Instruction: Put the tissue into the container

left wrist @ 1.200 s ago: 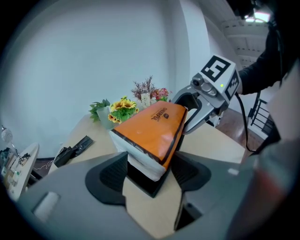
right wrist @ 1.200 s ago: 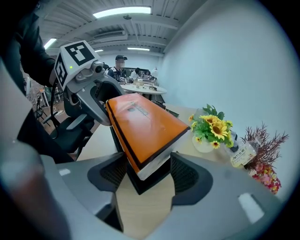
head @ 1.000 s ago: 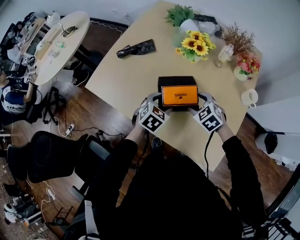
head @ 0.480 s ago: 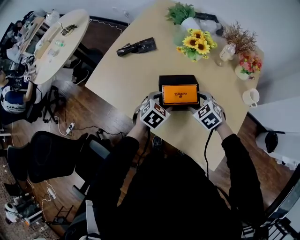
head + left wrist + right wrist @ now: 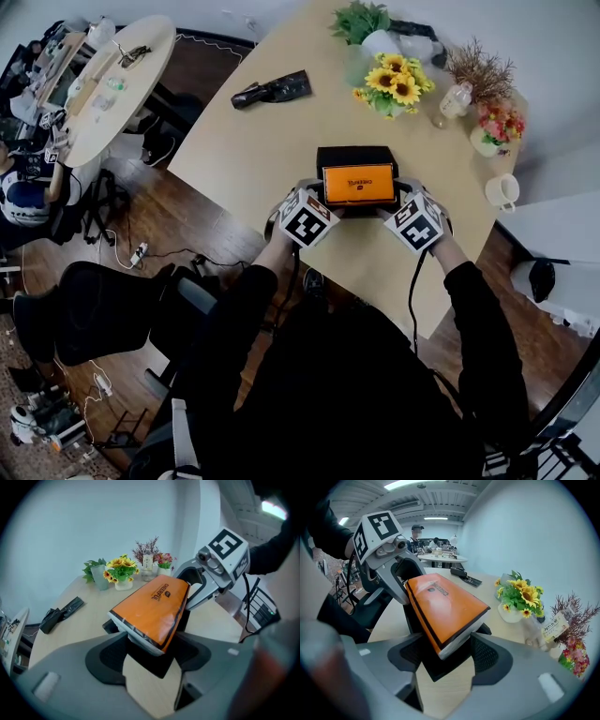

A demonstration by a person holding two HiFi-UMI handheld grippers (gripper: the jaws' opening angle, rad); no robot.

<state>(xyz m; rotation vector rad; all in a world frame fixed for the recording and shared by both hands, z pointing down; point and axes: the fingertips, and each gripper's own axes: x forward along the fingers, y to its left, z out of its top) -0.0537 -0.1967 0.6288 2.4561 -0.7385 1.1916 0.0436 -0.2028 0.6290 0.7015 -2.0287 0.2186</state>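
An orange tissue pack (image 5: 359,184) is held tilted over a black container (image 5: 354,155) on the wooden table (image 5: 244,159). My left gripper (image 5: 322,197) is shut on the pack's left end, my right gripper (image 5: 397,195) on its right end. In the left gripper view the tissue pack (image 5: 152,609) sits between the left gripper's (image 5: 152,652) pads, with the container (image 5: 159,663) dark beneath and the right gripper (image 5: 206,581) beyond. The right gripper view shows the tissue pack (image 5: 445,606) in the right gripper (image 5: 445,657) and the left gripper (image 5: 391,571) at the far end.
A sunflower vase (image 5: 394,89), a small bottle (image 5: 455,101), a pink flower pot (image 5: 492,131) and a white mug (image 5: 500,192) stand along the table's far right. A black pouch (image 5: 272,91) lies at the far left. A black chair (image 5: 103,309) stands on the floor.
Both grippers have tipped a little with the pack still between them. Its place over the container is almost the same.
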